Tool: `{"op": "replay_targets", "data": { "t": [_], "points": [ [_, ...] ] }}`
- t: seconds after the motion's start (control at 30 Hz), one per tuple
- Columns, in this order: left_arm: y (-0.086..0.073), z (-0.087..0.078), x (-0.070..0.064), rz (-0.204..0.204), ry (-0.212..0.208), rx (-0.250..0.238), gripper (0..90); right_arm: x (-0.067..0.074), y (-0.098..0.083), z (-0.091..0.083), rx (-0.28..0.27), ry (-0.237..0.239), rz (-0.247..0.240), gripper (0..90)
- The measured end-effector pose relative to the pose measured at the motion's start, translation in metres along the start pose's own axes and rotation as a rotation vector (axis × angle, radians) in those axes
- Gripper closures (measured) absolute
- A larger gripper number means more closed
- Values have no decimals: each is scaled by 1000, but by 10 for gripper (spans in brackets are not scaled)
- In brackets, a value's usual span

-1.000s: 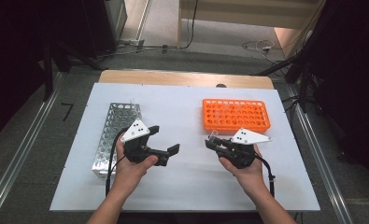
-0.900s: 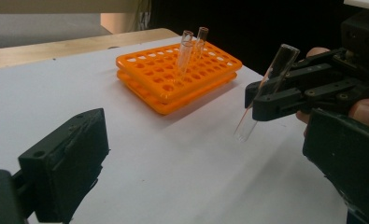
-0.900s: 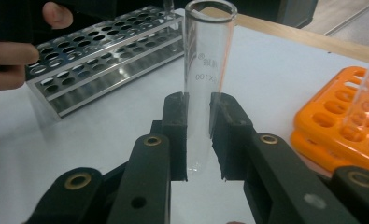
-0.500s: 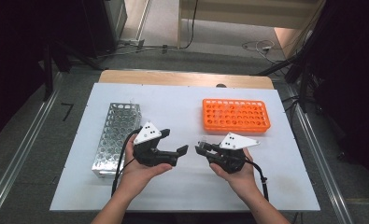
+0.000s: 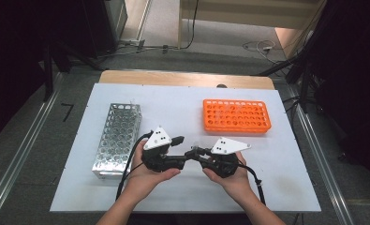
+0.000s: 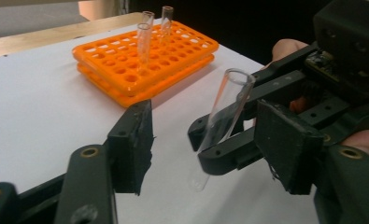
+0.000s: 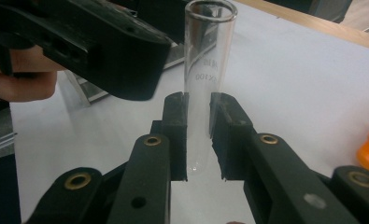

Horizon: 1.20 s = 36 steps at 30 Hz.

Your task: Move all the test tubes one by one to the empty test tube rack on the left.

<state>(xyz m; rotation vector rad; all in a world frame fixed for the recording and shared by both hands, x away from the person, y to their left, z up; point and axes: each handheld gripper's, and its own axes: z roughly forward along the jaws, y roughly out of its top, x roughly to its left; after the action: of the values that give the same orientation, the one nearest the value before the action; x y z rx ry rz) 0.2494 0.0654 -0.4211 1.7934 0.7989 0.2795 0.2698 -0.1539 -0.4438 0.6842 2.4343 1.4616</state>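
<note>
Tube (image 7: 204, 79) mid-table, bare surface around

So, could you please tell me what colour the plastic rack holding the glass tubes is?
The plastic tube rack is bright orange, clearest in the left gripper view.

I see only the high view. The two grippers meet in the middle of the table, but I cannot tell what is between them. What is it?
Observer: The right gripper holds a clear glass tube, upright, its open end up.
Operator: Has the left gripper taken it already?
Observer: Not yet. The left gripper has just been closing, but its pads stand apart from the tube, which is between them.
Operator: Are there other tubes somewhere?
Observer: Yes, three tubes stand at the far end of the orange rack.
</note>
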Motion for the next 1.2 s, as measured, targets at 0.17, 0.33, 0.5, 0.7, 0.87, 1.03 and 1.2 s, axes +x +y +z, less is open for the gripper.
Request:
{"op": "replay_targets", "data": {
  "t": [0.17,0.33,0.5,0.7,0.87,1.03,1.2],
  "points": [
    [1,1,-4,15,-16,-8,503,5,1,2,4,10,-15,742],
    [0,2,-6,30,-24,-10,596,9,1,4,10,21,-26,742],
    [1,2,-7,41,-31,-18,692,11,1,5,14,23,-35,742],
    [1,1,-7,46,-26,-18,721,12,1,6,17,27,-33,742],
    [1,1,-7,53,-10,-21,738,12,1,5,16,30,-28,742],
    [1,1,-7,59,-6,-22,746,11,2,5,15,33,-23,741],
    [2,0,-6,57,-10,-24,750,10,2,5,17,47,-19,726]
  ]
}}
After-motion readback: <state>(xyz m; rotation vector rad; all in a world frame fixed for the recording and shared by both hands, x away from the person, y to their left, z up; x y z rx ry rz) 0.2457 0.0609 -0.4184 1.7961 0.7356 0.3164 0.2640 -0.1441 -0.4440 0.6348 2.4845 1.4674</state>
